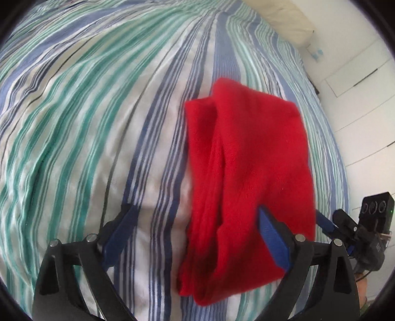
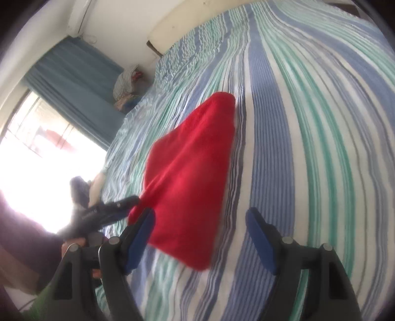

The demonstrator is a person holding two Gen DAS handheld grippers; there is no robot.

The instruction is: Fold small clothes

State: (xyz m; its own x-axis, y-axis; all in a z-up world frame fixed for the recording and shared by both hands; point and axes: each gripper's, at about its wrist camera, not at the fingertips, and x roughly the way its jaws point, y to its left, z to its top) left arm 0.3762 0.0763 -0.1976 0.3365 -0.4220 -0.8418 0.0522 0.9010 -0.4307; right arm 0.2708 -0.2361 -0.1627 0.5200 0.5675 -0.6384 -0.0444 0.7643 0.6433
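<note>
A red garment (image 1: 246, 153), folded into a thick pad, lies on the striped bed cover (image 1: 86, 123). My left gripper (image 1: 196, 208) stands wide open over its near end. One blue pad (image 1: 116, 237) is over bare sheet and the other pad (image 1: 271, 237) is over the cloth; neither presses on it. In the right wrist view the red garment (image 2: 190, 172) lies between and below the spread fingers of my open right gripper (image 2: 200, 212). The left gripper (image 2: 111, 210) reaches the cloth's left edge there. The right gripper (image 1: 345, 227) shows at the cloth's right side in the left wrist view.
A cream headboard (image 2: 187, 22) closes the far end of the bed. Blue curtains (image 2: 74, 79) and a bright window (image 2: 37, 160) stand to the left, with a pile of cloth (image 2: 126, 84) beside the bed. White floor (image 1: 358, 111) lies beyond the bed's right edge.
</note>
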